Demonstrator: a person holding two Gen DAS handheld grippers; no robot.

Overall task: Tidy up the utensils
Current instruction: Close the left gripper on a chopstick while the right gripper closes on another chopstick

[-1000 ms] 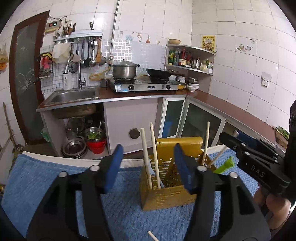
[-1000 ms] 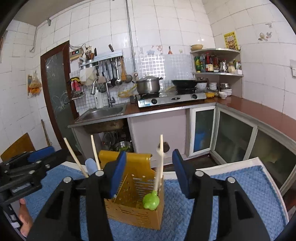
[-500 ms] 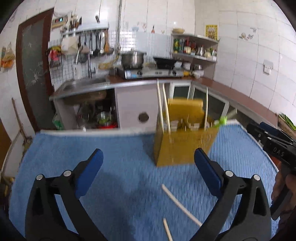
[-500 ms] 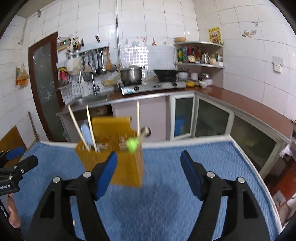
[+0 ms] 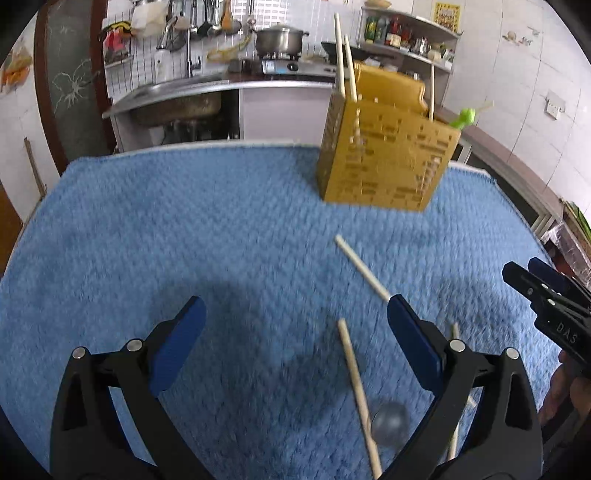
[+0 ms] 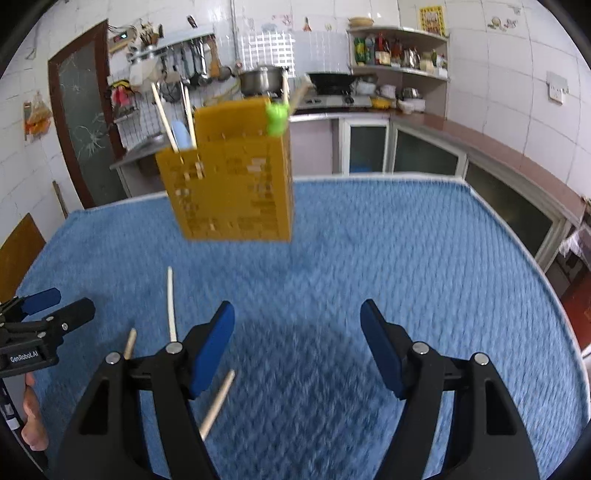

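Both grippers empty – left gripper (image 5: pixel 295 336) jaws wide, right gripper (image 6: pixel 297 343) jaws fairly wide, just opened more, nothing between; loose chopsticks (image 5: pixel 362 267) lie on blue towel (image 5: pixel 184 221) near yellow holder (image 5: pixel 388 162) – drop low, straddle one stick crosswise, then close; right gripper reads "DAS", left "GenRobot.AI"

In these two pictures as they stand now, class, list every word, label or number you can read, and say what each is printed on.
"DAS": on the right gripper, seen from the left wrist.
"GenRobot.AI": on the left gripper, seen from the right wrist.
Yellow wall poster: too small to read.
Bottle labels on the corner shelf: too small to read.
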